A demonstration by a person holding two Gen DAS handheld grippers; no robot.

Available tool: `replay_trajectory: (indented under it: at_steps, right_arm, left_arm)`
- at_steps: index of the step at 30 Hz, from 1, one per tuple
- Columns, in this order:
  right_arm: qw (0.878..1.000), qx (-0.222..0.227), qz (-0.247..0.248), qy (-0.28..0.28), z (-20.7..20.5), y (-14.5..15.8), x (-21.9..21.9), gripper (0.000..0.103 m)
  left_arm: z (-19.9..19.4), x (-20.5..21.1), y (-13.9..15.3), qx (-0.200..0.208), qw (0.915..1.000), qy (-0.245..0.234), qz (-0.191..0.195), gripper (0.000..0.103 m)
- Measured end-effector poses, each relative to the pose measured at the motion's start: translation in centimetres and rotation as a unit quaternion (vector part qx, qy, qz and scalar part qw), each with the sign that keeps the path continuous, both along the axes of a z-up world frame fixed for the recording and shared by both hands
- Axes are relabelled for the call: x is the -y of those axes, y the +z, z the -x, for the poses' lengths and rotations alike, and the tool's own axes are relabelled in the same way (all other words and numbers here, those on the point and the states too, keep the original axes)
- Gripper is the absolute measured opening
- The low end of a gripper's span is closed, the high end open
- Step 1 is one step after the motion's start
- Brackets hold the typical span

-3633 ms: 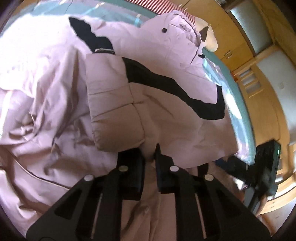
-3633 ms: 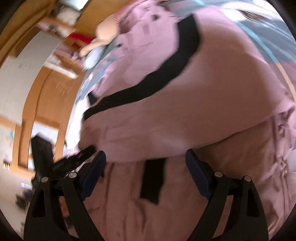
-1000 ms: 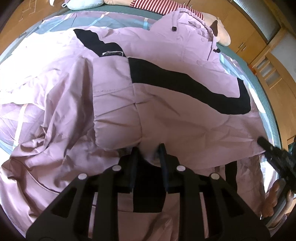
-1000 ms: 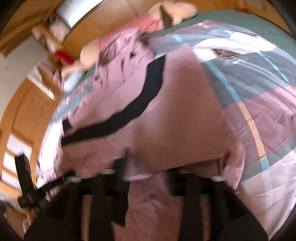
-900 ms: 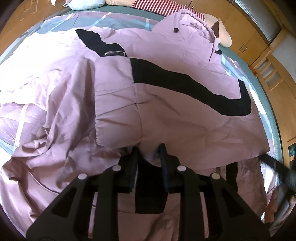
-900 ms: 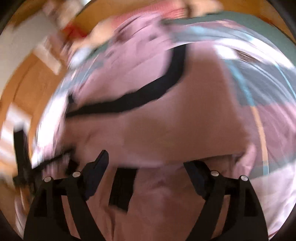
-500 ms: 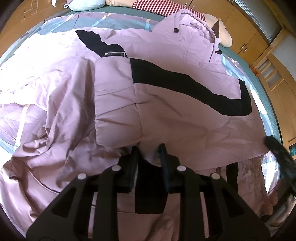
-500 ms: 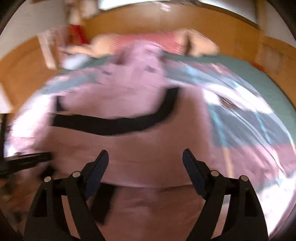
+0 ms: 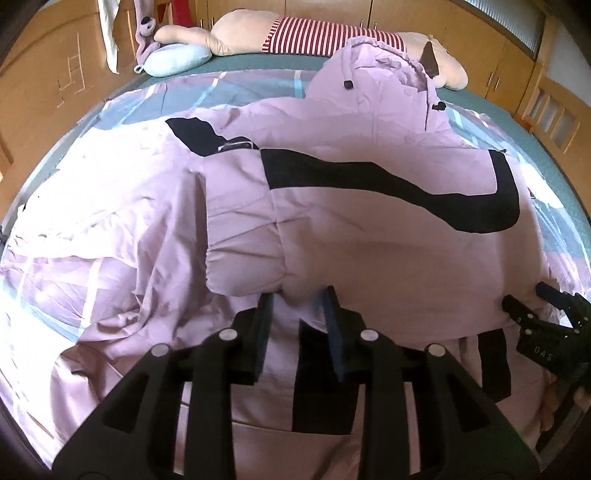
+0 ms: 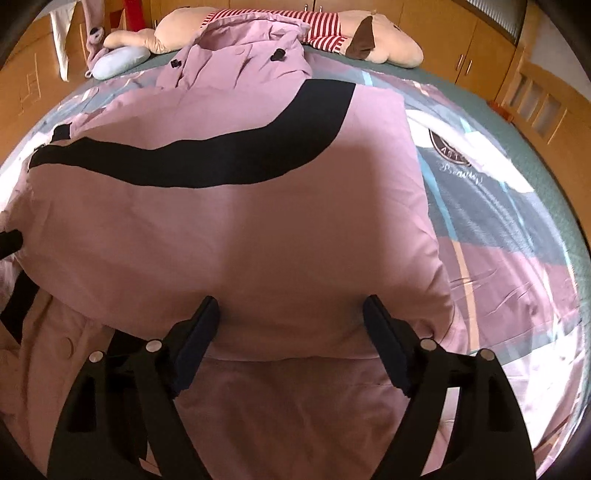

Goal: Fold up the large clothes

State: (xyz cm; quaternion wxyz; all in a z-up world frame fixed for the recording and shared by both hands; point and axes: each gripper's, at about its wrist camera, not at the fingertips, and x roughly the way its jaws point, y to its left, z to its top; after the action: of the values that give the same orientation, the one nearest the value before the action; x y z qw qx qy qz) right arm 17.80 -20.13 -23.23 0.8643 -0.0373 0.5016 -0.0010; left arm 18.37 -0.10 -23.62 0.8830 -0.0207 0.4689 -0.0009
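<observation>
A big pink jacket (image 9: 369,229) with a curved black stripe lies on the bed, its lower part folded up over the body and its hood toward the pillows. My left gripper (image 9: 297,302) sits at the folded edge near the left sleeve. A puffed fold of the fabric fills the gap between its pads, and the jaws are opening. My right gripper (image 10: 291,310) stands open and wide over the same folded edge of the jacket (image 10: 240,229), with fabric lying loose between its fingers. In the left wrist view the right gripper (image 9: 526,295) shows at the fold's right end.
A patchwork bed cover (image 10: 498,221) lies under the jacket. A long plush toy in a red-striped shirt (image 9: 295,33) and a pale blue cushion (image 9: 177,62) lie at the head. Wooden cupboards (image 10: 461,40) ring the bed. A hand (image 9: 554,406) holds the right gripper.
The right wrist view has swung round to face the head of the bed and sunk onto the folded edge. The left gripper's pads have parted a little; the jacket has stayed in place.
</observation>
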Motion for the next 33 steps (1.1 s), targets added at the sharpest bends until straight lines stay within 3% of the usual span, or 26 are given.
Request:
replay_trajectory:
  at_steps: [3,8,10,12,19,25,29,33]
  right_arm:
    - [1.0,0.003,0.008,0.001,0.6,0.1,-0.6,0.083]
    - [1.0,0.003,0.01,0.0,0.6,0.1,-0.9,0.084]
    - [1.0,0.004,0.01,0.001,0.5,0.1,-0.9,0.085]
    - [1.0,0.004,0.01,0.001,0.5,0.1,-1.0,0.085]
    - [1.0,0.006,0.01,0.002,0.4,0.1,-1.2,0.088]
    - [1.0,0.007,0.004,0.001,0.7,0.1,-1.2,0.09]
    - [1.0,0.009,0.008,0.001,0.8,0.1,-1.3,0.091]
    - [1.0,0.009,0.008,0.001,0.7,0.1,-1.3,0.092]
  left_arm:
    - [0.6,0.1,0.6,0.008,0.9999,0.005,-0.003,0.029]
    - [2.3,0.9,2.7,0.068,0.9963,0.006,-0.051,0.03]
    - [2.4,0.9,3.1,0.079,0.9945,0.016,-0.067,0.037]
    - [2.2,1.0,2.8,0.073,0.9944,0.01,-0.077,0.044]
    - [-0.2,0.4,-1.1,-0.003,0.9985,0.009,-0.054,0.041]
    - [-0.4,1.1,-1.7,-0.02,0.9962,0.005,-0.085,0.046]
    - [-0.3,0.5,-1.9,-0.031,0.9972,0.012,-0.067,0.048]
    - [0.3,0.1,-0.5,0.006,0.9988,0.023,-0.043,0.039]
